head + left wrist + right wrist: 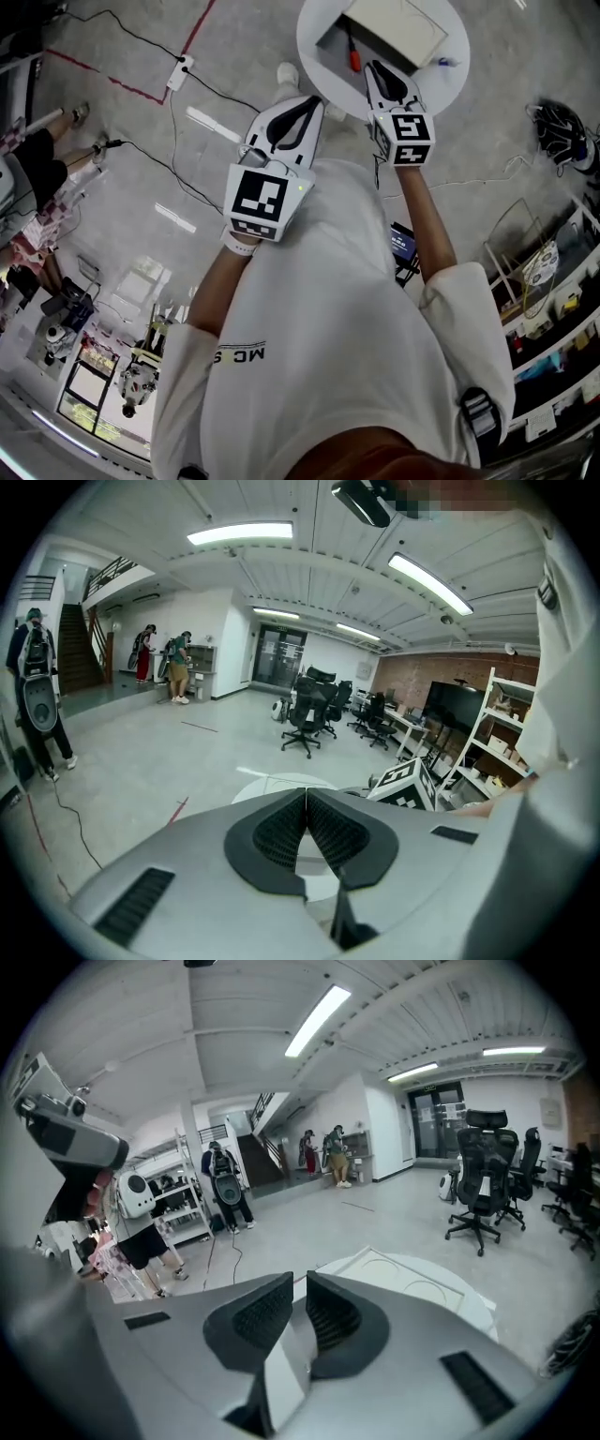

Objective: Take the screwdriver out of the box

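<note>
screwdriver [354, 54] lies inside the box [412, 28], in the open grey strip at its left end, beside the flat cream panel that covers the rest. its long axis runs nearly up and down the head view, with the red handle toward the person and the thin dark shaft pointing away. the box is shallow, rectangular and pale, and sits on a round white table [312, 47] with a smooth matte top. a small blue item [442, 63] rests on the table near the box's right corner; too small to identify. the right gripper [373, 67] reaches over the near rim of the table. in the head view its tips are just beside the red handle, but its height above the table cannot be told. its ribbed dark pads [258, 1316] stand a narrow slit apart with nothing between them, and the white table and cream panel show beyond. the left gripper [317, 101] hangs off the table's edge over grey floor, near a white shoe [287, 73] and well apart from the box. its ribbed pads [281, 834] meet at the tips, clenched on nothing. nothing lies across the screwdriver itself; only the right gripper's grey shell crowds the handle end. black cables [150, 42] trail over the floor to a white power strip [178, 72]. office chairs [307, 714] stand farther back in the room.
</note>
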Demonstrator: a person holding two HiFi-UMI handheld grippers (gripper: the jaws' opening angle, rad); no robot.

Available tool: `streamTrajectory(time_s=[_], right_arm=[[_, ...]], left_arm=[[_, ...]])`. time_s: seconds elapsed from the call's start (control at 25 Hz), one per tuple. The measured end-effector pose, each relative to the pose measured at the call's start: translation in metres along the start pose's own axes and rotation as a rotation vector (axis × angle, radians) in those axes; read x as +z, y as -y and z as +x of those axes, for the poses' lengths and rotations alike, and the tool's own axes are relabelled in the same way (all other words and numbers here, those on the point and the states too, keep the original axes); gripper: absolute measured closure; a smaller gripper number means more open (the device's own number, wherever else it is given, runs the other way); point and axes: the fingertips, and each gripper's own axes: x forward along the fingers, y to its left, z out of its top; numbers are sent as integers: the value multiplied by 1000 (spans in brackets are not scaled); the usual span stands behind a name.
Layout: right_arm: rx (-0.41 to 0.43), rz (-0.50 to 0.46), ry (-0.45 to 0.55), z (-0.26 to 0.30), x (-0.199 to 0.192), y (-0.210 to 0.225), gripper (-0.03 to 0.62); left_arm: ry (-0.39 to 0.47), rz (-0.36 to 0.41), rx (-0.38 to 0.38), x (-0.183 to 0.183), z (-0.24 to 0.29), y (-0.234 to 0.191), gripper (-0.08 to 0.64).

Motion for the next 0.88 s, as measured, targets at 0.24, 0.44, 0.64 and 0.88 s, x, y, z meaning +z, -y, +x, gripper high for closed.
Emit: streamTrajectory(time_s=[0.24,0.44,0.64,0.88], right_arm=[[-25,10,-55,39,-26,7,508],[-36,14,-118,65,-53,14,508],[-49,18,-172,81,-75,20,508],[-54,9,-245,103,-105,31,505]], left_arm=[[-2,-32,22,-6,-7,-16,548],[-16,-46,19,-10,-1,-26,548],[-49,-49,0,-18,6,-30,548],[-69,-55,-9,-21,16,-31,548]])
